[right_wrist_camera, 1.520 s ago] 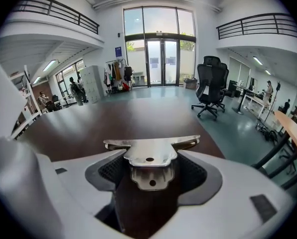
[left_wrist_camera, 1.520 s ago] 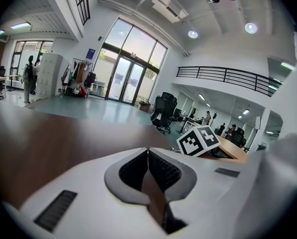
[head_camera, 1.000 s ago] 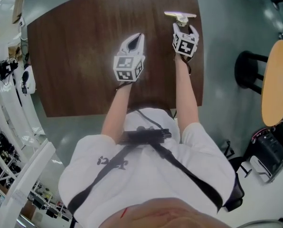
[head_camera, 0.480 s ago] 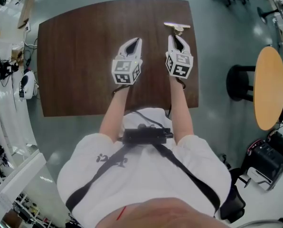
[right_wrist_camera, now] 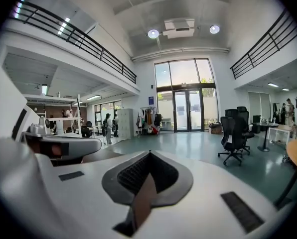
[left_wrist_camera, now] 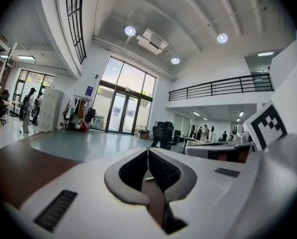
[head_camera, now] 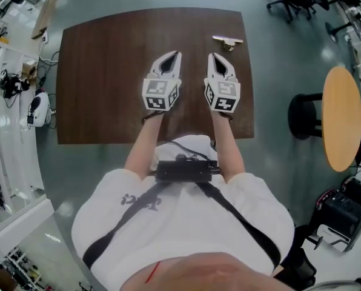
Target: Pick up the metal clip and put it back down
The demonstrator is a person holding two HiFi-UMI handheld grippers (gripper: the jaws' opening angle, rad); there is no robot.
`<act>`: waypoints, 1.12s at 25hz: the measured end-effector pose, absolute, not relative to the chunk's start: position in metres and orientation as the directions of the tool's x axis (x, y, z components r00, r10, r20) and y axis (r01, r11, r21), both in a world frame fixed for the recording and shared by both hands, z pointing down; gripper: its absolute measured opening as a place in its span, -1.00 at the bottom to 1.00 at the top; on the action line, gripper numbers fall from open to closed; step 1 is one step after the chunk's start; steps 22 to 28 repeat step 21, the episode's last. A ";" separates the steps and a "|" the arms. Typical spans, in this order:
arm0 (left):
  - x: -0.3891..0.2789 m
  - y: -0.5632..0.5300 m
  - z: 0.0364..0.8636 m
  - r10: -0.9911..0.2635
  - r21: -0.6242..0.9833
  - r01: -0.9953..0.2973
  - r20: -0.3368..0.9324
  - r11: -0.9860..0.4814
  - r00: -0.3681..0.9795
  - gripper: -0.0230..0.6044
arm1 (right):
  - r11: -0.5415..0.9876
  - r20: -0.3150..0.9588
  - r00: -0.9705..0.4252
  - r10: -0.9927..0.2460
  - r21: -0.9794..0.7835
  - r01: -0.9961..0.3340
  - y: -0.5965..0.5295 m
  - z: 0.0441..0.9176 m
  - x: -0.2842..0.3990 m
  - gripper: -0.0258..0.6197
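The clip point(head_camera: 228, 40) lay flat on the table point(head_camera: 102, 77), close to its far right corner and just inside the far edge, with nothing touching it. Its long bar ran roughly along that far edge.

The left gripper point(head_camera: 177, 54) and the right gripper point(head_camera: 211, 56) sat side by side over the middle of the table, nearer the near edge than the far one. Their tips pointed away from the person and leaned slightly toward each other. The right gripper was the closer of the two to the clip, but it stood clearly apart from it, on the clip's near left.

Both tools were clenched and empty. In the left gripper view the ribbed pads point(left_wrist_camera: 163, 168) met at a thin line at the tip with nothing between them. The right gripper view showed the same, its pads point(right_wrist_camera: 133, 176) pressed together at the tip. Through the hollow behind each pair of pads only brown tabletop showed.

Beyond the right edge of the table stood a black stool point(head_camera: 304, 108) and a round table point(head_camera: 344, 117) on the grey floor point(head_camera: 271, 59).
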State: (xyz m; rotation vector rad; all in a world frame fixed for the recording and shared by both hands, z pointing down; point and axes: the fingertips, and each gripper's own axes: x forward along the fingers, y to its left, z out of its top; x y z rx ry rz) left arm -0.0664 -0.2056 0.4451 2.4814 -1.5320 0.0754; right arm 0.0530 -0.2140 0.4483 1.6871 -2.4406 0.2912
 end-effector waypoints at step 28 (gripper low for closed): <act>-0.043 -0.168 0.410 -0.874 0.102 -0.876 0.079 -0.471 0.479 -0.88 | 0.415 0.135 -0.413 -0.901 -0.008 -0.910 -0.178 0.415 0.046 -0.90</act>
